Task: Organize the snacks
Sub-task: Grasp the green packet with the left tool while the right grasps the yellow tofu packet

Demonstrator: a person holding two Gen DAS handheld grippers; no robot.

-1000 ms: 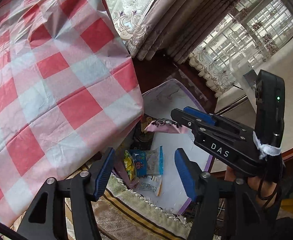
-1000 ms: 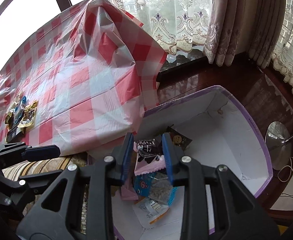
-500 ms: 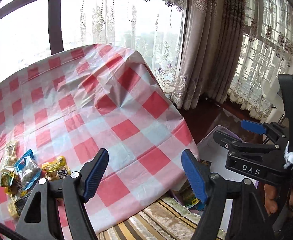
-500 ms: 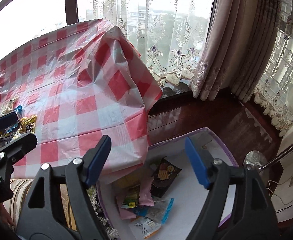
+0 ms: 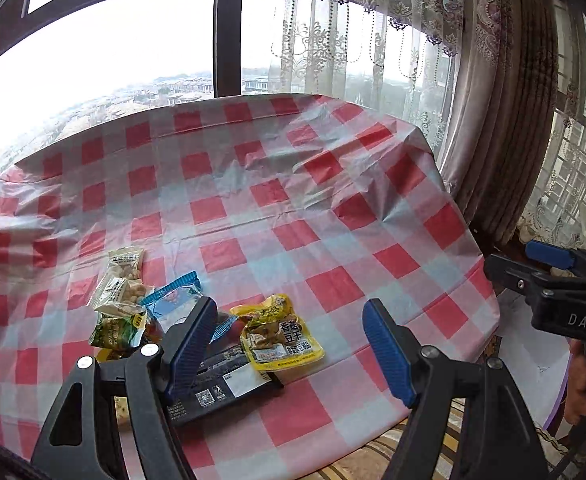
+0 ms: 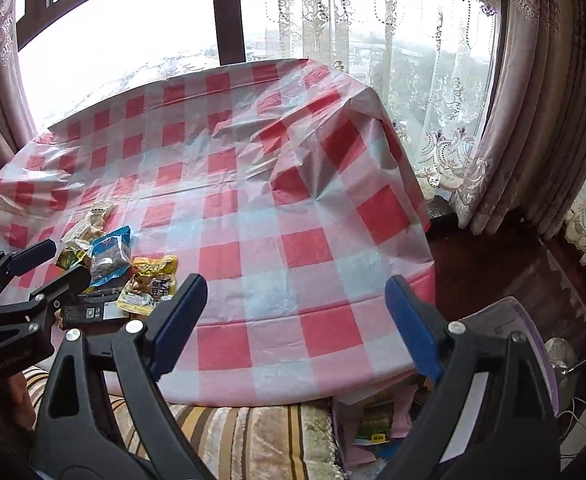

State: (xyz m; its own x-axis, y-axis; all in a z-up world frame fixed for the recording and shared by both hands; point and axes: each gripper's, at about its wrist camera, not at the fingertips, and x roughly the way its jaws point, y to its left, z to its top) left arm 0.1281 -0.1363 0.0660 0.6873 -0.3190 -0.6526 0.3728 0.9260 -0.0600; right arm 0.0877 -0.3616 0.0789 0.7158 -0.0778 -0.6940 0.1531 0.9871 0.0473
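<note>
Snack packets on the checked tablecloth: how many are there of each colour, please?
Clear nut packets: 2
Green packet: 1
Blue packet: 1
Yellow packet: 1
Black packet: 1
Total: 6 clearly visible; others may lie hidden under the pile.

A red-checked tablecloth (image 5: 293,216) covers the table, bearing a cluster of snack packets (image 5: 197,320) near its front-left edge.

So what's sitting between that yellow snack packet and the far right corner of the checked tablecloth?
Nothing but bare red-and-white checked plastic tablecloth, creased in places. Both wrist views show that stretch beyond the yellow snack packet without any snacks on it.
</note>
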